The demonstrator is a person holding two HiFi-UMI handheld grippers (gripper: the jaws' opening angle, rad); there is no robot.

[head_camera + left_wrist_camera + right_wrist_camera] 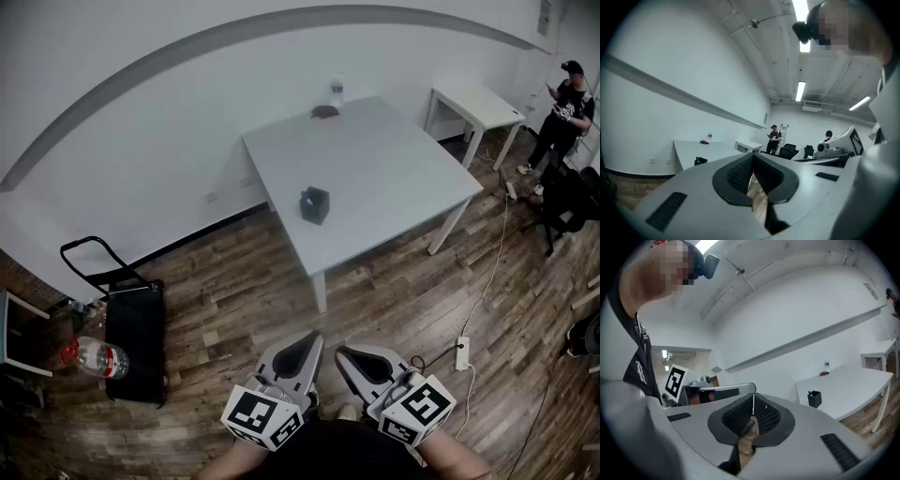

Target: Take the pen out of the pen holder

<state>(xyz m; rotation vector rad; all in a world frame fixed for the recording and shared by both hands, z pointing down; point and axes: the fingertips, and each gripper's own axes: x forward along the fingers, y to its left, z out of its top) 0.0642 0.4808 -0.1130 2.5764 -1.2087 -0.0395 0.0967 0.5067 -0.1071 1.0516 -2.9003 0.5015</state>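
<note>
White and nearly bare, the desk stands out in the room, and the task has not begun. Both grippers are held low over the wooden floor, well short of the desk's near edge and close to the person's body. The black pen holder stands upright on the desk, close to the desk's near left edge and apart from the other small things at its far side. The pen shows only as a small blue tip poking above the holder's rim, so it sits inside, untouched. As I judge it, everything is left to do: walk up to the desk, bring one gripper over the holder, part its jaws, take the pen's top and lift it straight out.

The left gripper is clenched, its ribbed pads meeting at the tips with nothing between them, only a sliver of floor showing through the gap further back. The right gripper is clenched the same way, tips together and empty. Neither touches the desk or anything on it.
</note>
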